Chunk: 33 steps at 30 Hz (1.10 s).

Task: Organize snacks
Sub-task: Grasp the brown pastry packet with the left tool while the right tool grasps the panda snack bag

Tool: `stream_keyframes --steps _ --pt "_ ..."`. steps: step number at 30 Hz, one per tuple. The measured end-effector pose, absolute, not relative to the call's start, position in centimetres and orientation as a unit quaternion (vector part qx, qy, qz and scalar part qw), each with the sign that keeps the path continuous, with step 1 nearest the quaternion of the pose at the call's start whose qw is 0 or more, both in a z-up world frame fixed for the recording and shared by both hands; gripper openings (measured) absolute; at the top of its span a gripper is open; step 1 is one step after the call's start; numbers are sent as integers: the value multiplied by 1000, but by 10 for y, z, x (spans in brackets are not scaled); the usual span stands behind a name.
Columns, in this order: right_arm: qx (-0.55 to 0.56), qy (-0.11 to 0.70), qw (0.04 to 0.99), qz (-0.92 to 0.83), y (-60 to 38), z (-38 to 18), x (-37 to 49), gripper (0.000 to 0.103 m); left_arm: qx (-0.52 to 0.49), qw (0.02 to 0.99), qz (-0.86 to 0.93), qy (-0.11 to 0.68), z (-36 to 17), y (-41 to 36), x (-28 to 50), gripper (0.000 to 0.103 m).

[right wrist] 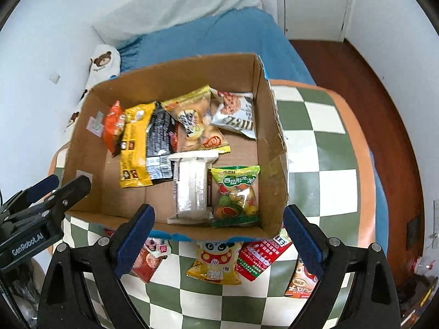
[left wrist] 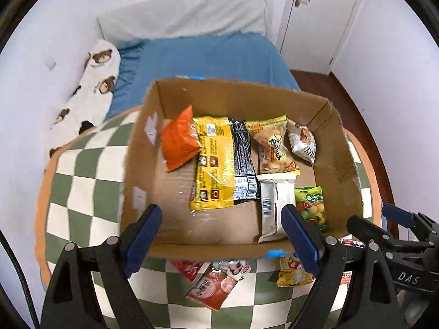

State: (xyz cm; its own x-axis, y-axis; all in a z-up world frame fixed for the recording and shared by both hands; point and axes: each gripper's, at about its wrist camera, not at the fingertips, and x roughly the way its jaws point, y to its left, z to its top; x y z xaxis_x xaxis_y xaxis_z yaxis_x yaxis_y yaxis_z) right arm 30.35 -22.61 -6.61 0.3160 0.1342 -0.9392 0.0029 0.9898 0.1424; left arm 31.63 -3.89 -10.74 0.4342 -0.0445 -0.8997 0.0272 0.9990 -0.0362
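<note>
Left wrist view: left tool (left wrist: pixel 222 235) open wide, nothing betw. blue pads, above near edge of box (left wrist: pixel 238 101). Right tool (left wrist: pixel 384 219) visible at right edge, also open.

Box sits on green/white check blanket (left wrist: pixel 82 181), on bed w/ blue sheet (left wrist: pixel 208 57). Inside box, along far side, left to right: orange pack (left wrist: pixel 178 139) tilted vs. left wall, yellow pack (left wrist: pixel 214 164), black pack (left wrist: pixel 242 159), tan cracker pack (left wrist: pixel 274 145), white cookie pack (left wrist: pixel 303 142). Nearer: white bar (left wrist: pixel 274 205) lengthwise, green candy bag (left wrist: pixel 312 205) just beside it at right wall. Left half of box floor bare cardboard.

Outside box, on blanket just in front of near wall: red pack (left wrist: pixel 214 288), yellow panda pack (left wrist: pixel 293 271) partly behind right finger.

Right wrist view: right tool (right wrist: pixel 219 235) open, empty, over near right corner of box (right wrist: pixel 175 76). Left tool (right wrist: pixel 57 186) at left edge, by box's left wall. Green candy bag (right wrist: pixel 237 197) touching white bar (right wrist: pixel 192 189). On blanket (right wrist: pixel 323 159) below box edge: panda pack (right wrist: pixel 216 263), red/green pack (right wrist: pixel 258 257), orange-red pack (right wrist: pixel 301 282) partly hidden by finger, another red pack (right wrist: pixel 149 260) at left. Bear-print pillow (right wrist: pixel 103 60) vs. wall behind box.
</note>
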Motion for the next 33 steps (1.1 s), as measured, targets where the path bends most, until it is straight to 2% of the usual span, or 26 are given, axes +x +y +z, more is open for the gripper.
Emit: stream_keyframes --steps 7,15,18,23,28,33 --pt "54 529 846 46 -216 -24 265 97 14 880 -12 474 -71 -40 275 89" --pt "72 507 857 59 -216 3 231 97 -5 894 -4 447 -45 -34 240 89" --pt "90 518 848 64 -223 -3 222 97 -10 893 -4 451 -47 -28 230 89" --pt "141 580 800 64 -238 -61 217 97 24 863 12 505 -99 -23 229 89" --pt "166 624 762 46 -244 -135 224 94 86 801 4 592 -187 -26 234 89" --pt "155 645 747 39 -234 -179 233 93 149 757 -34 635 -252 -46 239 89"
